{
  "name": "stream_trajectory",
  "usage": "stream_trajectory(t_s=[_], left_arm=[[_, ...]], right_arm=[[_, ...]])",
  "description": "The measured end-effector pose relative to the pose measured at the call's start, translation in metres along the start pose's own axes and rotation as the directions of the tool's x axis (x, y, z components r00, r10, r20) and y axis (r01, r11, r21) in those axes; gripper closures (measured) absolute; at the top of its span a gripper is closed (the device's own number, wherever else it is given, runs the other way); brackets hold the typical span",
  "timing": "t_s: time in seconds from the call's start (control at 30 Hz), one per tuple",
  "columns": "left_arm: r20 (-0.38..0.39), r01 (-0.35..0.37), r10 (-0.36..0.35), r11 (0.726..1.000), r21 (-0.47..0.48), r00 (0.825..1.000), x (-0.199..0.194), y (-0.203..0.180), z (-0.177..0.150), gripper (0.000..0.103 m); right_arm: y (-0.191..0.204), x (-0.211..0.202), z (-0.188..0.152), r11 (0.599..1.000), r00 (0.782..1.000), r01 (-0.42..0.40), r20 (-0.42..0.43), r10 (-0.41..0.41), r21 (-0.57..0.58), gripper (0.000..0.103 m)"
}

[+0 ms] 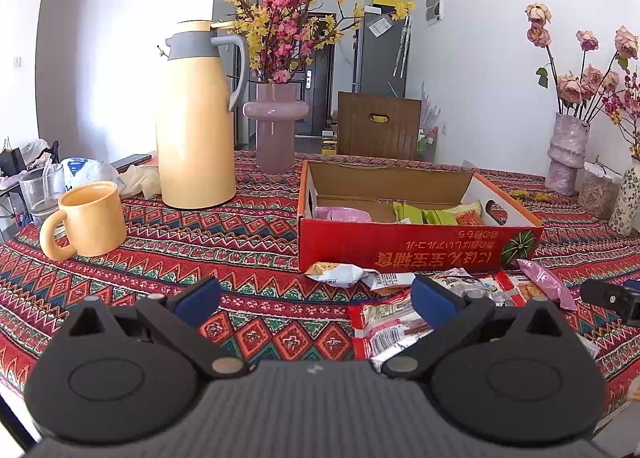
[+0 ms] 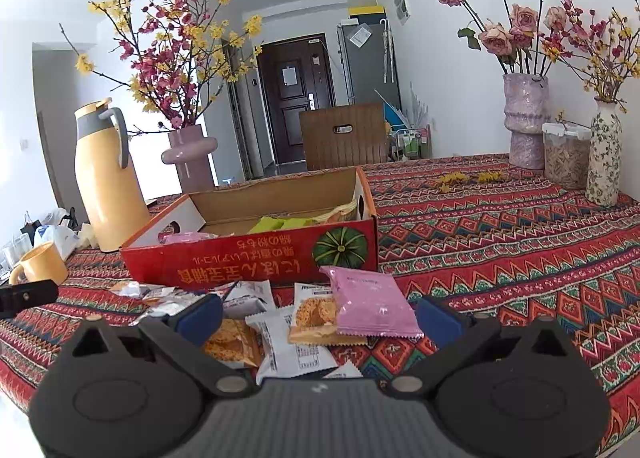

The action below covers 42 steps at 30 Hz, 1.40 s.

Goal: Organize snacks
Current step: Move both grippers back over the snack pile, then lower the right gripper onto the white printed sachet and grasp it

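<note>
Red cardboard box (image 2: 248,258) sits on the patterned tablecloth (image 2: 500,242), already holding pink and green packets, with the loose snack packets (image 2: 280,322) scattered just in front of it. A pink packet (image 2: 372,304) lies topmost in that pile, near the box's front wall. Both the left gripper (image 1: 316,298) and the right gripper (image 2: 320,318) hover over the pile with jaws spread wide, gripping nothing.

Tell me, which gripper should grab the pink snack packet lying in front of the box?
Probably the right gripper: it is open, and the pink packet lies between its fingers. For the left gripper, it lies far off to the side.
</note>
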State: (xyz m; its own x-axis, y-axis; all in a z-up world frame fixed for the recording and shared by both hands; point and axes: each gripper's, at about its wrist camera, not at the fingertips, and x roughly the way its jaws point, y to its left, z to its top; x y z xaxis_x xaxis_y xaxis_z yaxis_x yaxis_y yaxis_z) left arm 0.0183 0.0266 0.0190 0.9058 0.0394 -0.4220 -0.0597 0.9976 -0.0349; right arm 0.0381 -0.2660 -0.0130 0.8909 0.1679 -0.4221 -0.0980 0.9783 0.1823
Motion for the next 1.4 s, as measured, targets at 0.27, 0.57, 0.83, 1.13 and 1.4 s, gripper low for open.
stream_trajectory(t_s=[0.27, 0.57, 0.83, 1.13, 1.4], left_arm=[[-0.020, 0.009, -0.009, 1.000, 0.003, 1.000, -0.002, 0.004, -0.013, 0.000], [-0.035, 0.024, -0.023, 1.000, 0.019, 0.999, -0.002, 0.004, -0.019, 0.000], [-0.073, 0.034, -0.032, 0.999, 0.027, 0.997, 0.010, -0.002, -0.026, 0.000], [-0.100, 0.047, -0.044, 0.998, 0.028, 0.994, 0.017, -0.004, -0.032, 0.000], [-0.111, 0.048, -0.045, 0.999, 0.022, 0.993, 0.017, -0.002, -0.033, 0.000]], right_arm=[[-0.002, 0.003, -0.009, 1.000, 0.999, 0.020, -0.040, -0.020, -0.010, 0.000], [0.009, 0.009, -0.018, 0.999, 0.996, 0.009, -0.085, -0.012, -0.035, 0.000], [0.010, 0.020, -0.028, 0.999, 0.992, -0.005, -0.127, 0.000, -0.043, 0.000], [0.008, 0.037, -0.042, 0.997, 0.981, 0.028, -0.188, -0.042, -0.075, 0.000], [0.011, 0.041, -0.050, 0.990, 0.983, 0.061, -0.165, -0.082, -0.129, 0.000]])
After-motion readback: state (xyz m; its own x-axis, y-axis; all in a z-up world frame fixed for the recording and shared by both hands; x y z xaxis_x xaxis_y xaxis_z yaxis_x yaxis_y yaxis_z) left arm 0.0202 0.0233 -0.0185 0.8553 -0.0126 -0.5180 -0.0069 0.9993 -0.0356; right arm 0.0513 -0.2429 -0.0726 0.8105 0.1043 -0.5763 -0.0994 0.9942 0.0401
